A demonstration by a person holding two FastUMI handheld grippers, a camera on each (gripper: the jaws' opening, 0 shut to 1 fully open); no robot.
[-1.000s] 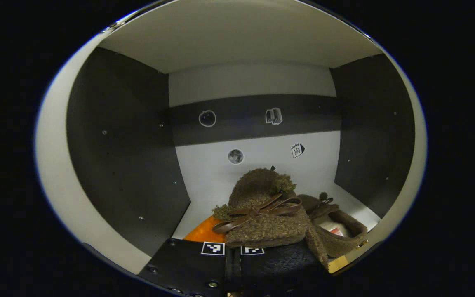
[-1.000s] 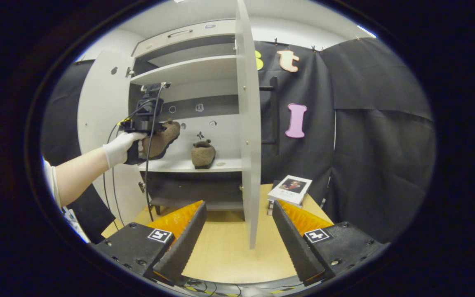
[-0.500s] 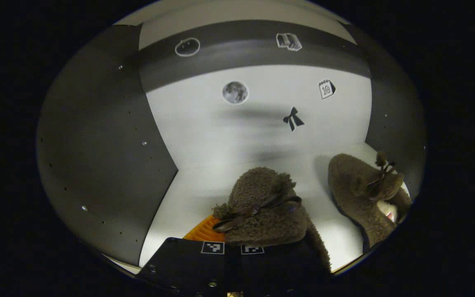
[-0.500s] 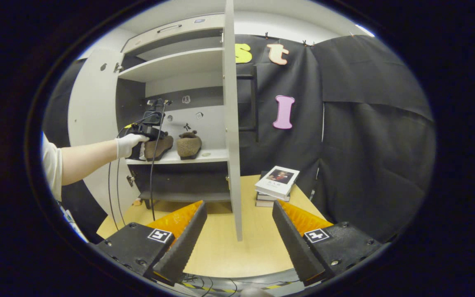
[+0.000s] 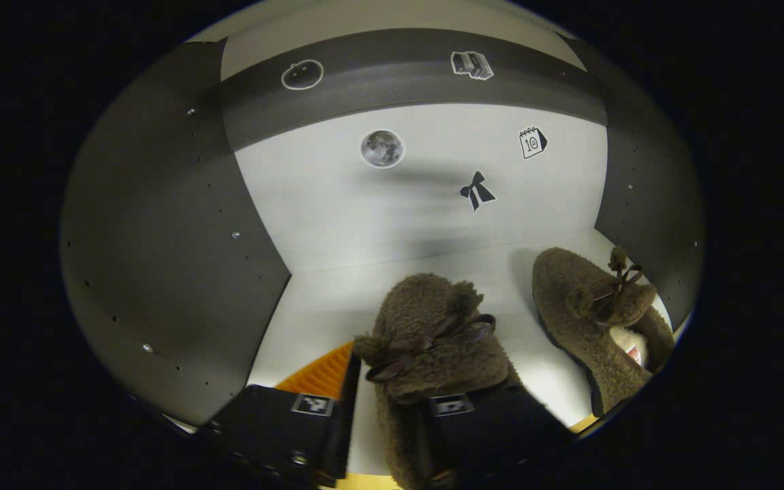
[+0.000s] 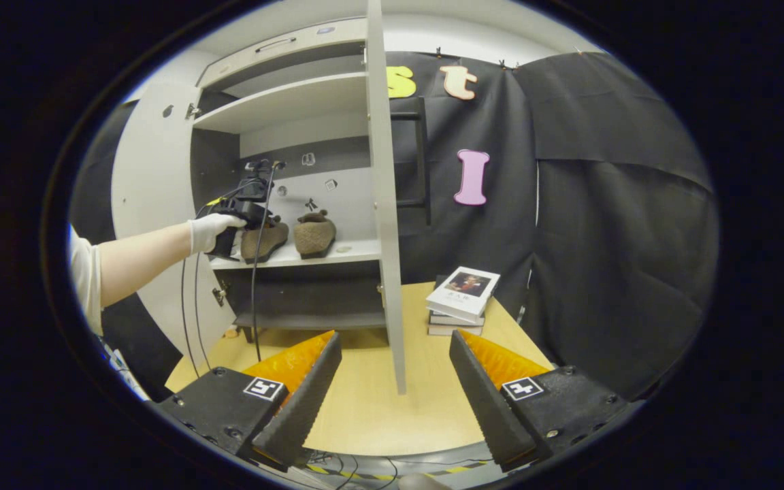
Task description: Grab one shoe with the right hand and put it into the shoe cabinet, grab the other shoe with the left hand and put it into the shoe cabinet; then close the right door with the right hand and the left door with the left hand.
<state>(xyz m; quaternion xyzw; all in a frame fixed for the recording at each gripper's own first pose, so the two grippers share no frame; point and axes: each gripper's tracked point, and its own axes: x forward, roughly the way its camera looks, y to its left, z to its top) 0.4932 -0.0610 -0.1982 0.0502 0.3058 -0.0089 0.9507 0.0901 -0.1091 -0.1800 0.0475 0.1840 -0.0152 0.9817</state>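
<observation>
A fuzzy brown shoe [image 5: 433, 333] with a bow lies on the white cabinet shelf [image 5: 317, 306], toe toward the back wall. My left gripper [image 5: 399, 388] stands open around its heel, with a strip of shelf showing between one finger and the shoe. The other brown shoe [image 5: 589, 313] lies on the same shelf to the right. In the right gripper view both shoes, one [image 6: 266, 238] by the left gripper [image 6: 246, 211] and one [image 6: 315, 233] beside it, sit side by side. My right gripper [image 6: 395, 354] is open and holds nothing, over the wooden table [image 6: 371, 408].
The cabinet's right door [image 6: 382, 204] stands open, edge toward me, and the left door [image 6: 147, 204] is swung wide. A stack of books [image 6: 463, 299] lies on the table right of the cabinet. A gloved hand [image 6: 211, 228] holds the left gripper, cables hanging below it.
The left gripper lowered the shoe onto the shelf beside the other one, and its fingers have parted. The right gripper has drifted back slightly and stays open.
</observation>
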